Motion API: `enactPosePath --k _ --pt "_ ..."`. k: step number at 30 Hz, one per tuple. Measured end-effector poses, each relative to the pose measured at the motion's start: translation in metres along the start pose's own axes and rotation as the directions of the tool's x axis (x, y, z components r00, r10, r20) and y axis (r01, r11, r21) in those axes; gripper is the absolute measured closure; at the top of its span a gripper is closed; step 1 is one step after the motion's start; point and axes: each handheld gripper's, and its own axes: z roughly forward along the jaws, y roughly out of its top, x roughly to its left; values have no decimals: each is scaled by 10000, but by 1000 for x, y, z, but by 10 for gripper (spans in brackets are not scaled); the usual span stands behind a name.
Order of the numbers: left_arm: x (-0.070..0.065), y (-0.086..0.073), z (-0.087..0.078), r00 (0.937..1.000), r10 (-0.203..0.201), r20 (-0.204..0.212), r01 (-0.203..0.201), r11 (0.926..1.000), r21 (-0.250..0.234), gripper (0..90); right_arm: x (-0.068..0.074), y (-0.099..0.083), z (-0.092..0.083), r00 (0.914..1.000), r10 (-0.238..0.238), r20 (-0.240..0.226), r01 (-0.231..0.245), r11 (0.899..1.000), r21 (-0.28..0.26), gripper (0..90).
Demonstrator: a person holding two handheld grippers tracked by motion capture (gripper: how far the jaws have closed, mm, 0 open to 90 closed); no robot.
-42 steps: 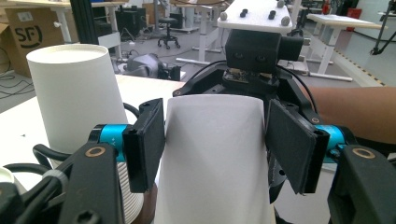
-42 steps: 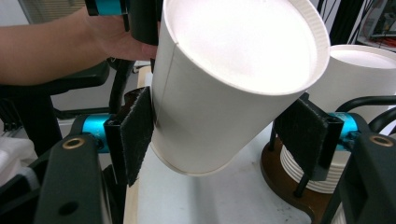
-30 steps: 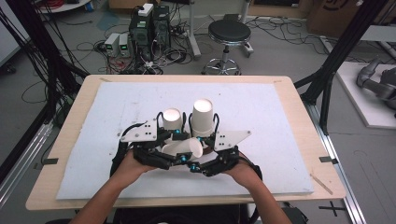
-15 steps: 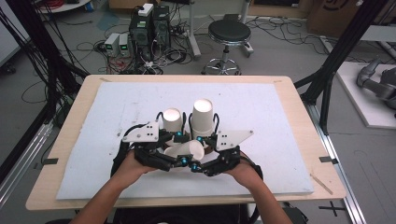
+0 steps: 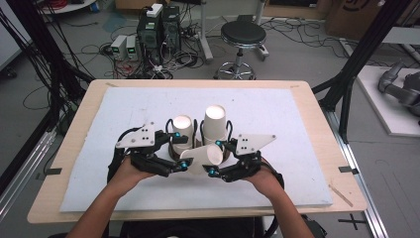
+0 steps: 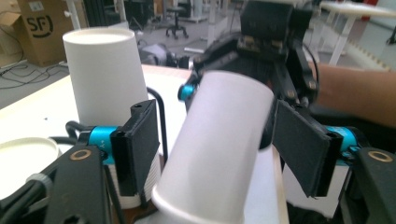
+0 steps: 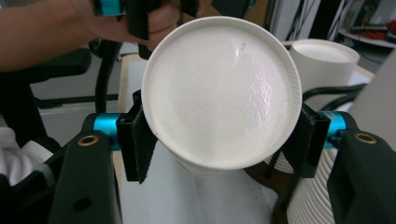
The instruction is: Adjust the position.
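The held cup [image 5: 203,157] lies on its side above the mat [image 5: 297,124], between the two grippers, its long axis running roughly from one hand to the other. The right gripper [image 5: 216,171] pinches it near the closed base: in the right gripper view both pads sit against the cup's wall just behind the round bottom [image 7: 219,93], which faces that camera. The left gripper [image 5: 182,166] stands at the rim end. Its jaws have just been opening, and in the left gripper view the cup [image 6: 219,144] passes between them with a gap on each side, so they are spread and not pressing. So the cup lies straight ahead of both grippers, and I judge that the right one carries it alone now.

Beyond the hands, two stacks of upturned cups stand on a dark holder: the shorter stack [image 5: 182,130] to the left, the taller stack [image 5: 215,125] to the right, just beside each other and just behind the held cup.

The high view gives the cup's lie against the stacks; the left gripper view gives the gaps at the left pads; the right gripper view gives the contact of the right pads.
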Motion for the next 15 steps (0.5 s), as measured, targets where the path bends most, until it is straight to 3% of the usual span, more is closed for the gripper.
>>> enactPosePath --k 2,10,14,15 --pt "0 -2 1 9999 142 10 -142 9994 302 302 -2 1 -2 9999 86 76 -87 9997 233 365" --pt "0 -14 17 9998 159 111 -170 9945 1037 207 -3 8 -7 10000 54 -22 -54 9998 185 365" --pt "1 -18 21 9998 170 58 -176 9921 1240 209 -3 10 -5 9999 59 -141 -56 9997 234 365" --pt "1 -19 22 9998 183 46 -187 9924 1219 250 -2 10 -4 9997 91 -209 -86 9996 267 365"
